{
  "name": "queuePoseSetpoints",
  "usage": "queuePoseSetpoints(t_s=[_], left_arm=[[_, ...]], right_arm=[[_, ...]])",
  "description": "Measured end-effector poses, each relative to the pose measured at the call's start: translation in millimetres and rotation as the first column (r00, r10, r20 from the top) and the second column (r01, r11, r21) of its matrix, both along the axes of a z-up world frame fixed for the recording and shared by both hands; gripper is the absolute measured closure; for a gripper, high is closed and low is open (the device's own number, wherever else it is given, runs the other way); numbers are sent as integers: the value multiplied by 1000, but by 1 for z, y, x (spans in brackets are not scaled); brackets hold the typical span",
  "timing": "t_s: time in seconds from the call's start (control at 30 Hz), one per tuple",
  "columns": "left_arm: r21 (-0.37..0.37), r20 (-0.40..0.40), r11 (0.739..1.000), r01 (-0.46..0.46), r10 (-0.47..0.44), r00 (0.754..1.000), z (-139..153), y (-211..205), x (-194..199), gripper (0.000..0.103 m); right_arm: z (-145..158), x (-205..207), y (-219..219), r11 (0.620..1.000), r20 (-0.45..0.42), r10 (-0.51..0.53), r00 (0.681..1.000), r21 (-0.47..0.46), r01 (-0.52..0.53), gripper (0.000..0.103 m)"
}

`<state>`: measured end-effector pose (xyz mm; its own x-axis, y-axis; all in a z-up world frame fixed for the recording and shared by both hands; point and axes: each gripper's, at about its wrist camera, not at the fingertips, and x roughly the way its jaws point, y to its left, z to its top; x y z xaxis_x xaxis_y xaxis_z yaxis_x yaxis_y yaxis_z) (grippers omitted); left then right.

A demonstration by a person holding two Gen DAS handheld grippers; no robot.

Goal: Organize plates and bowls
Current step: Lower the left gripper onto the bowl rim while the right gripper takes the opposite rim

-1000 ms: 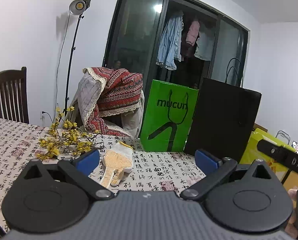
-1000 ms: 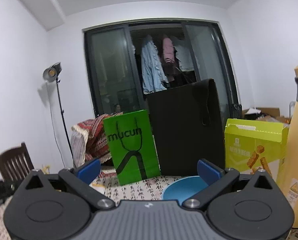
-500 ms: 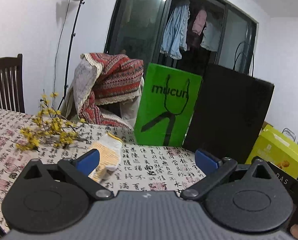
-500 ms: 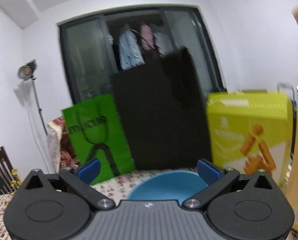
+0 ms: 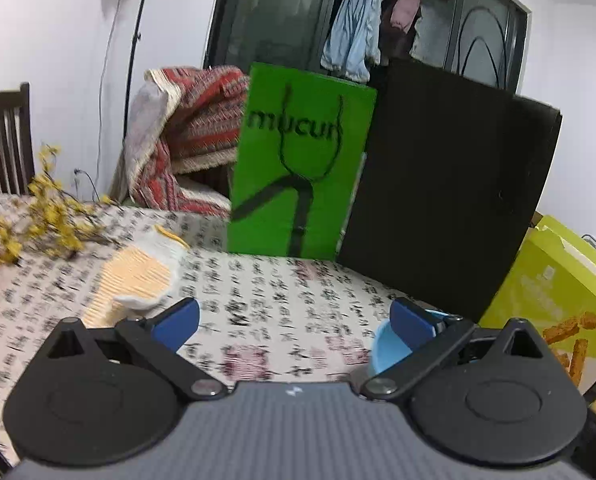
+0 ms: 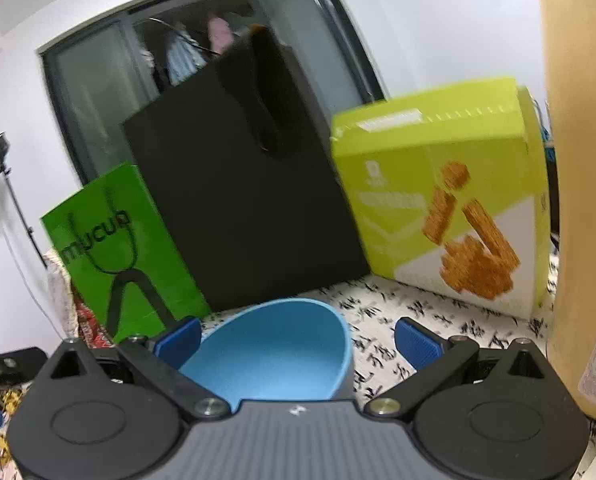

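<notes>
Hovering over the table (image 6: 438,312), right hand-held gripper (image 6: 296,334) has its fingers spread, blue bowl (image 6: 274,356) between them, untouched. Left hand-held gripper (image 5: 294,318) is also spread, empty; bowl rim shows behind its right finger. Black bag (image 6: 250,216) and green bag (image 6: 118,248) stand beyond, toward the far edge.

Between the right gripper's (image 6: 297,338) spread jaws sits the blue bowl (image 6: 274,354); beyond stand the black bag (image 6: 250,208) and yellow-green box (image 6: 442,208), a tan bottle (image 6: 582,200) crowding the right jaw. Bare tablecloth (image 5: 266,320) lies between the left gripper's (image 5: 294,320) jaws.
</notes>
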<state>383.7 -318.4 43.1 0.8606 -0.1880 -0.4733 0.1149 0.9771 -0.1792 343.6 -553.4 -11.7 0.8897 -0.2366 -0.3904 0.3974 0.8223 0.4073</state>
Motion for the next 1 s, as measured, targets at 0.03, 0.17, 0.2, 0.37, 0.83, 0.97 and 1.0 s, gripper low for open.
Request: queuePoseSetpoints(t_s=[0.03,0.17,0.2,0.37,0.83,0.97,1.0], left_arm=[[-1,-4,1000,-6,6,1000,-2,-6,4,0],[-7,-18,1000,-27,27,999,-15,-25,23,0],[-9,-26,1000,-27,27,999,-21,-27,27,0],[-55,-109,998,-20,14,994,-56,-28,46,0],[-95,-195,995,39,-57,979,-82,-27,58,0],[-95,-204,995,37,-56,977,-84,-26,60,0],[-92,-205,995,37,-56,977,-84,-26,61,0]], right_arm=[[-2,1,-2,1000,-7,-4,1000,18,4,0],[-7,4,-7,999,-31,-11,999,50,12,0],[-8,5,-6,999,-36,-16,999,45,18,0],[-10,8,-7,998,-49,-32,998,44,34,0],[-18,18,-5,997,-91,-74,993,6,74,0],[-21,21,-5,998,-112,-65,992,9,67,6],[-22,23,-4,998,-119,-62,991,9,63,8]])
